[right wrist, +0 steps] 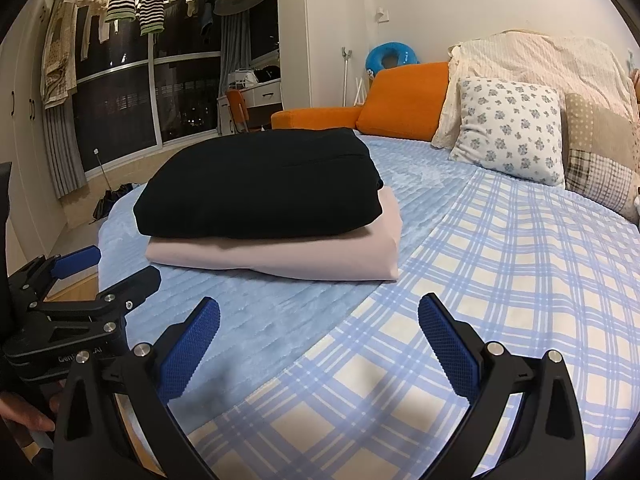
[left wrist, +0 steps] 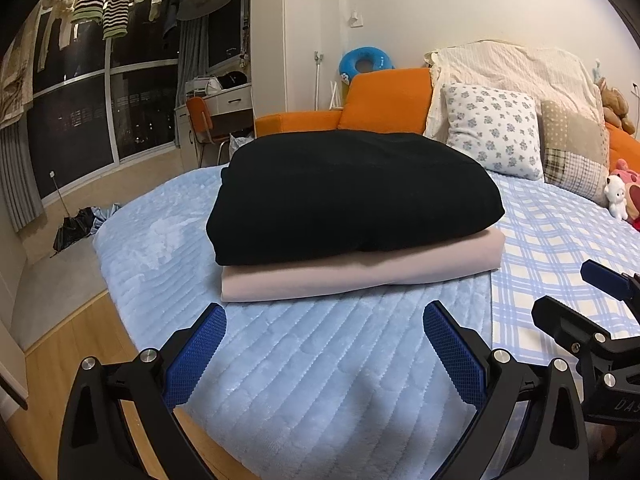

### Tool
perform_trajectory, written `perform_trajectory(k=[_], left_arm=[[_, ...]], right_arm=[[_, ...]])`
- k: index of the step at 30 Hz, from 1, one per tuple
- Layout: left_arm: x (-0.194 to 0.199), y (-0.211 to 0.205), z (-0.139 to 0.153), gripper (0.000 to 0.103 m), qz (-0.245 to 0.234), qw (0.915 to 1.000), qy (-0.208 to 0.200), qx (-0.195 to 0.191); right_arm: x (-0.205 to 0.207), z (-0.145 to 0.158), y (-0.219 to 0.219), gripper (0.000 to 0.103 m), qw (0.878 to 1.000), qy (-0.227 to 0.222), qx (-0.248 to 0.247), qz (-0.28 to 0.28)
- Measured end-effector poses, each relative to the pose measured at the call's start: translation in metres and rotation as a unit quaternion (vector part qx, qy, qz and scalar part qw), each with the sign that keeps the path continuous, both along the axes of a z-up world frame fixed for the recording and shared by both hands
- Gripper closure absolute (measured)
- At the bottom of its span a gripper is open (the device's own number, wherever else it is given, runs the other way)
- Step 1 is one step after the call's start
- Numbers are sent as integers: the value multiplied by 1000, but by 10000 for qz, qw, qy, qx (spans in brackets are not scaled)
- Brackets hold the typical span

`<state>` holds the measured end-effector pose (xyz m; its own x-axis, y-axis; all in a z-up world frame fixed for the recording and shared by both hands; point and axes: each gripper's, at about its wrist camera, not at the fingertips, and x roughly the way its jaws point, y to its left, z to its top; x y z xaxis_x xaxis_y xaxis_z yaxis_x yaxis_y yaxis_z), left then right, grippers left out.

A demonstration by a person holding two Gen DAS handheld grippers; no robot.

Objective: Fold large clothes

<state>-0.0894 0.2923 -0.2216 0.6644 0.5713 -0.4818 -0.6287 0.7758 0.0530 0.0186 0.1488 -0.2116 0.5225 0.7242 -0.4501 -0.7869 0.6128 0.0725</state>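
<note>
Both grippers — left [left wrist: 325,344], right [right wrist: 319,338] — hover side by side above the bed [left wrist: 320,380], fingers spread wide and empty, facing the folded stack [left wrist: 352,208].

We see a warm, bright room with light from above. The window [left wrist: 92,120] is dark. Edges bend and turn black. Soft shadows fall on the bed [right wrist: 500,280].

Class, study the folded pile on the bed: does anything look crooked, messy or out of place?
Only slightly. The black garment sits a little off-square on the pink garment, whose right edge sticks out. Otherwise the stack looks neat, and both grippers are open and empty.
</note>
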Motion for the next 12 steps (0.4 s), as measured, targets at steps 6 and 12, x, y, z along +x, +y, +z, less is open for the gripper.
perform_trajectory(k=[6, 12], left_arm=[[-1, -1, 0, 3, -86, 10000, -4, -13], [3, -6, 1, 3, -226, 9995, 60, 227]], right_arm=[[-1, 0, 1, 5, 10000, -9, 4, -1], [-1, -1, 1, 5, 10000, -12, -9, -12]])
